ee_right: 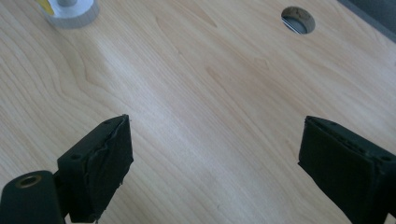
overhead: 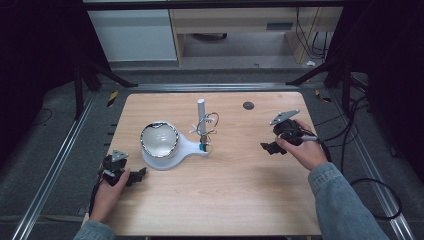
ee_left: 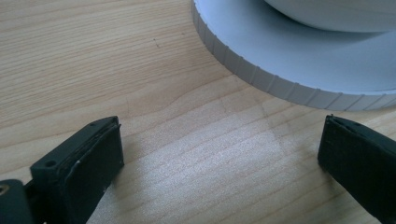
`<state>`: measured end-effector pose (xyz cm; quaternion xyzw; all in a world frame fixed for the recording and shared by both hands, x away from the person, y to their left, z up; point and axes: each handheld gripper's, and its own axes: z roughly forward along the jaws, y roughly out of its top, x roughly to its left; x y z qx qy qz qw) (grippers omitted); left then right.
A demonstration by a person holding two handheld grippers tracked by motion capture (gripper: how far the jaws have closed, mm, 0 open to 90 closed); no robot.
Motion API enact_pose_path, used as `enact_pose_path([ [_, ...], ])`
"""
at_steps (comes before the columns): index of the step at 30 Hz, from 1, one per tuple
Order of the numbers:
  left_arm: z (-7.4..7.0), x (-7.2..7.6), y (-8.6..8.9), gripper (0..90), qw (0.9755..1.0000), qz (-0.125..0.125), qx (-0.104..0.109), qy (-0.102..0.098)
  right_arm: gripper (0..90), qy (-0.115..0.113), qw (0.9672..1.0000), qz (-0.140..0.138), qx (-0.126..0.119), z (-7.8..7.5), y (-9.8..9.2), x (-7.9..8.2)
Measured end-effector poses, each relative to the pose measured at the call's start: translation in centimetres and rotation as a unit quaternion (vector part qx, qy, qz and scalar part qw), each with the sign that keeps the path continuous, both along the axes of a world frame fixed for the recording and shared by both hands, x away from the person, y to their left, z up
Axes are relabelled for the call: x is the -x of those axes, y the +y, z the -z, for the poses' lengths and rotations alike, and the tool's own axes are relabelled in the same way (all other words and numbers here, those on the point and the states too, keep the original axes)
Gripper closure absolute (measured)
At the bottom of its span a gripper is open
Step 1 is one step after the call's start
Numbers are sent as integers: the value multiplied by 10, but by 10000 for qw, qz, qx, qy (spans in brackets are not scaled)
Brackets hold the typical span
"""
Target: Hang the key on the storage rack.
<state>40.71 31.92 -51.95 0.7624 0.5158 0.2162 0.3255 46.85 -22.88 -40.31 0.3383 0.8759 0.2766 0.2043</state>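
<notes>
Both grippers rest on the wooden desk (overhead: 225,190), jaws apart and holding nothing.

High view: white bowl (overhead: 159,139) on a white base (overhead: 187,148) left of centre, left gripper (overhead: 139,174) just beside it, right gripper (overhead: 268,147) well apart. Left gripper view: the base's ribbed rim lies ahead. Right gripper view: bare wood, a round hole (ee_right: 298,19).

The pale wooden table (overhead: 235,195) shows smooth, matt grain. At its centre, the white plastic stand (overhead: 187,147) has a matt, finely ribbed rim, holding a glossy white bowl (overhead: 159,140). The black gripper pads (ee_right: 109,163) look rough and matt.
</notes>
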Motion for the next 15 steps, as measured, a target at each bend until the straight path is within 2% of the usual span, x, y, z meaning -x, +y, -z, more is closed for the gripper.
enact_pose_path([
  [10,0,0,0,0,10000,-3,0,-1,99,196,9995,207,-168,36,-20,18],
  [15,0,0,0,0,10000,-5,-1,0,99,285,9984,410,-260,56,-32,23],
])
